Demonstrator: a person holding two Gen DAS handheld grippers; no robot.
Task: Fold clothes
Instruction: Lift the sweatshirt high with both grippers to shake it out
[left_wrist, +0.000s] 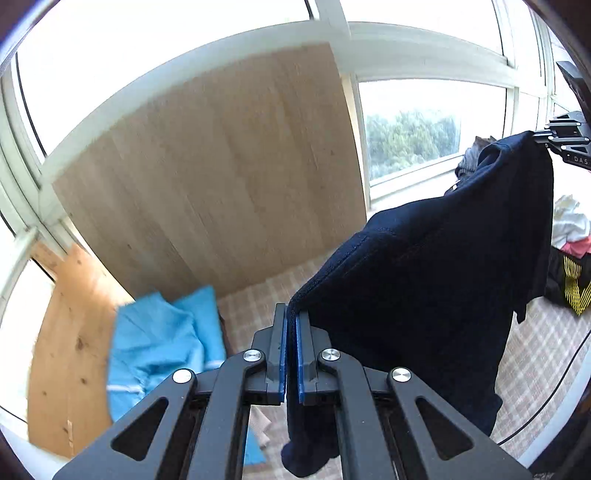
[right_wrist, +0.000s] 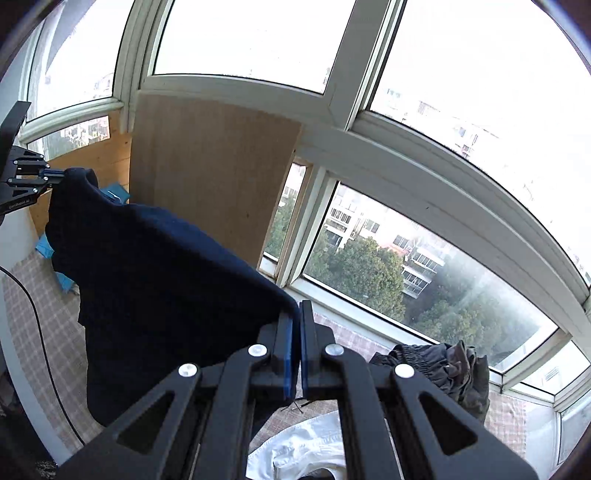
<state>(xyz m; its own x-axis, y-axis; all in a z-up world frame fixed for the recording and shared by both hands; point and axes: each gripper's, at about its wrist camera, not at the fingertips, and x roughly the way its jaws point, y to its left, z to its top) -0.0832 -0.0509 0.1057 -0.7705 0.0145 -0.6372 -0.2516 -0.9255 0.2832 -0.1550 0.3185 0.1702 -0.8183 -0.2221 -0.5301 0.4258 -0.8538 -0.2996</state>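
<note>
Sweater (left_wrist: 424, 280), navy, hung stretched between left gripper (left_wrist: 291, 354) and right gripper (right_wrist: 296, 354), above the checked worktop (left_wrist: 251, 299); both jaws clamped on its edge. Risk: thin pinches slipping, dropping one corner onto the white garment (right_wrist: 295, 446).

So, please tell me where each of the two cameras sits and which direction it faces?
Left wrist: sits on the left gripper, looking along its fingers and somewhat downward at a wooden board and a blue garment; its own jaws are shut on the dark navy garment.
Right wrist: sits on the right gripper, facing the window; its jaws are shut on the same garment.
Shared: the navy garment stretched between both grippers, the board, the checked surface, and each view shows the other gripper.
</note>
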